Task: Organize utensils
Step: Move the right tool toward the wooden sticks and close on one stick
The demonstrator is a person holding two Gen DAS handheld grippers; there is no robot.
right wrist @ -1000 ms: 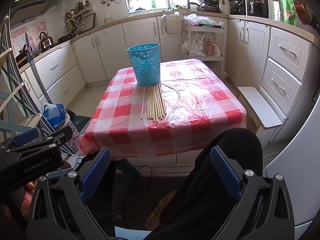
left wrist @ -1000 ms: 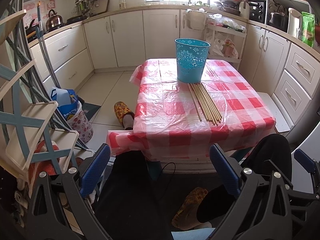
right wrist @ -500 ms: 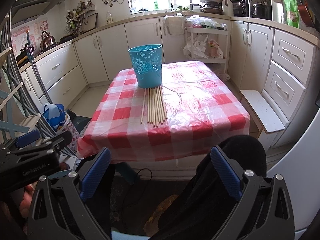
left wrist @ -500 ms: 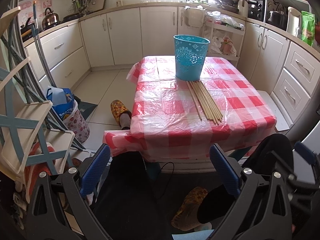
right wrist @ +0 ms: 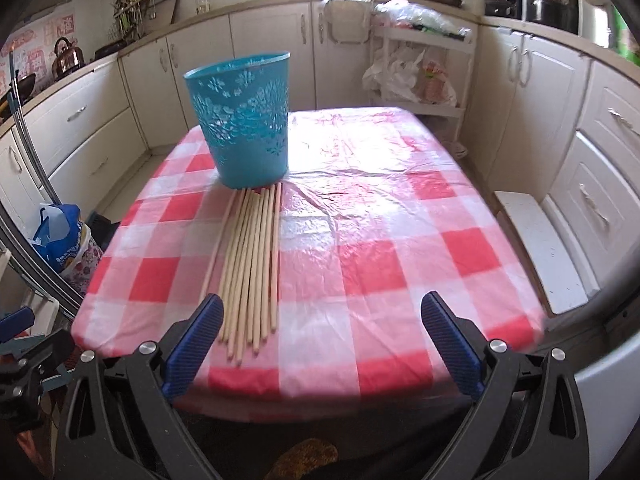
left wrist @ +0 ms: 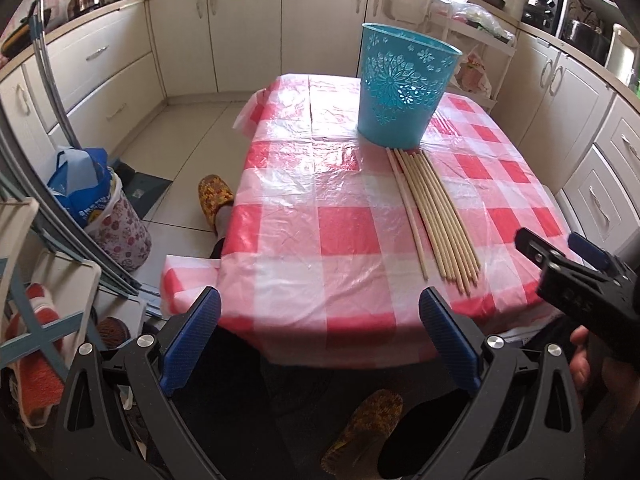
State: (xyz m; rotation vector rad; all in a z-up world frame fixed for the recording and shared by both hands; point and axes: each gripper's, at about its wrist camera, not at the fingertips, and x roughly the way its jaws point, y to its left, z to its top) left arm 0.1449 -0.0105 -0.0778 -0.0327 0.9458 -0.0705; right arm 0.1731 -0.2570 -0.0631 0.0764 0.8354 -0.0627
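Approaching the chopsticks w/ both grippers: right gripper has jaws spread wide, just been narrowing a touch, nothing between them; left gripper jaws also released and empty. The sticks lie side by side in a flat bundle on the surface, far ends touching the foot of the blue bin, near tips by the surface edge closest to the grippers. Prob light, stiff, thin wood; smooth and round, so likely to roll or fan out on the slick plastic cover. Best taken across the middle of the bundle, or at the near tips, a few at a time. Bin looks like light perforated plastic, may tip if knocked. Surface has a red-white check cloth under clear film. Room around the bin: kitchen, cream cupboards, tiled floor, kettle on the counter behind-left of it
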